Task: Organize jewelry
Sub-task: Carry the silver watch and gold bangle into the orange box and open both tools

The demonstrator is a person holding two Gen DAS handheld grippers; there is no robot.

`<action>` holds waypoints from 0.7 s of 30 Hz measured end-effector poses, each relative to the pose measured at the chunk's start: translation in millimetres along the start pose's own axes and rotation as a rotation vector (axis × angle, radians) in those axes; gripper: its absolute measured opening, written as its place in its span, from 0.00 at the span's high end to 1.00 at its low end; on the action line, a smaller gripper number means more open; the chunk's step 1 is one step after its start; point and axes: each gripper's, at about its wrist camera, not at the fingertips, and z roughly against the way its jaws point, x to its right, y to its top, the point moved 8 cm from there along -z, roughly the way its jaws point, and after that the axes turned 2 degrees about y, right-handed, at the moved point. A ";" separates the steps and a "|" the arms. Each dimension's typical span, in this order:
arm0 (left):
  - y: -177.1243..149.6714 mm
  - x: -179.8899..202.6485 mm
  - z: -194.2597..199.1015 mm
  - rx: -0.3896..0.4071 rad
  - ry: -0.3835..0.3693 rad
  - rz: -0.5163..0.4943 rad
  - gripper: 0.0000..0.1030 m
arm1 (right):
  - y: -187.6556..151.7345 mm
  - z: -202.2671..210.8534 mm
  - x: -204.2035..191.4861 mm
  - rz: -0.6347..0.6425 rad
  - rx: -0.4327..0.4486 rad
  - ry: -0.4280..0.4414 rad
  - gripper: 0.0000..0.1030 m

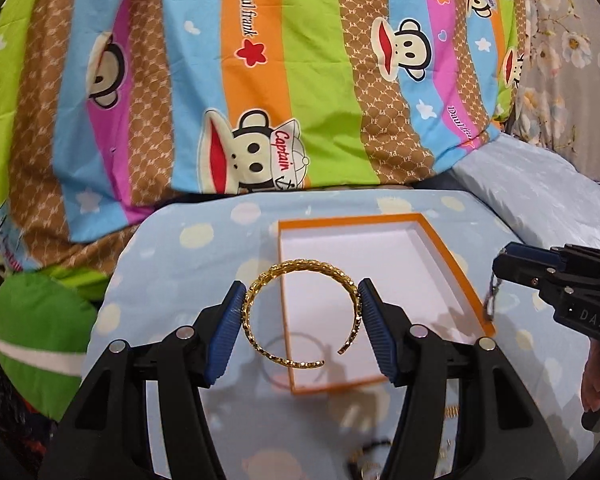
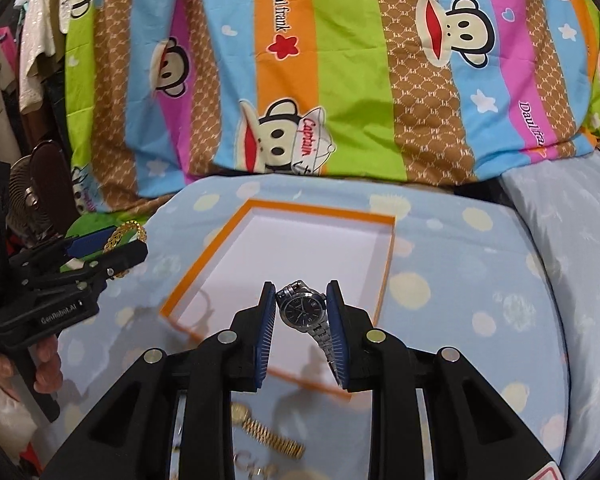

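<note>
Jewelry in mid-transfer: at left, the left tool (image 1: 302, 330) stands about half open with its blue pads pressed on either side of a gold open bangle (image 1: 300, 316), carried clear of the surface above the near left edge of an orange-rimmed box (image 1: 446, 248). The box, white inside, sits on a blue polka-dot cushion (image 1: 204, 248) and appears to hold nothing; only shadows fall on its floor. Behind it rises a striped cartoon-monkey quilt (image 1: 260, 80).

At right, the right tool (image 2: 302, 330) is drawn nearly closed on a silver wristwatch (image 2: 302, 308), its dark dial facing the camera and its metal band trailing down between the pads. The watch hangs over the near right part of the box, not yet set down. From the left wrist view the same tool (image 1: 512, 264) shows at the frame's right edge with the band dangling below it.

On the cushion nearer the camera, below the tools, a gold-toned watch (image 2: 268, 432) with a stretch band lies outside the box, and other small pieces beside it are too blurred to name. Judged from this, nothing has been stowed: two items are on their way to the box, and at least one more waits.
</note>
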 end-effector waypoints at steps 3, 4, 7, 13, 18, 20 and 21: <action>11.7 3.9 -32.3 -0.030 -0.005 0.003 0.46 | 16.8 -21.8 10.0 -0.009 -0.008 -0.022 0.76; 13.7 4.8 -41.0 -0.038 -0.003 0.001 0.46 | 22.0 -30.4 14.2 -0.009 -0.012 -0.037 0.76; 19.6 8.5 -72.2 -0.064 0.012 -0.007 0.46 | 32.7 -58.2 27.2 -0.021 -0.039 -0.064 0.76; 21.4 11.0 -121.1 -0.143 0.029 -0.005 0.46 | 30.8 -108.6 46.5 -0.034 -0.134 -0.112 0.76; 19.8 9.7 -142.0 -0.187 0.035 0.005 0.45 | 29.9 -134.9 43.9 -0.023 -0.189 -0.102 0.75; 18.1 9.2 -149.2 -0.210 0.034 0.007 0.45 | 31.2 -139.5 43.7 -0.021 -0.197 -0.097 0.75; 18.1 8.3 -150.0 -0.210 0.036 0.011 0.42 | 32.8 -141.4 44.6 -0.021 -0.193 -0.101 0.75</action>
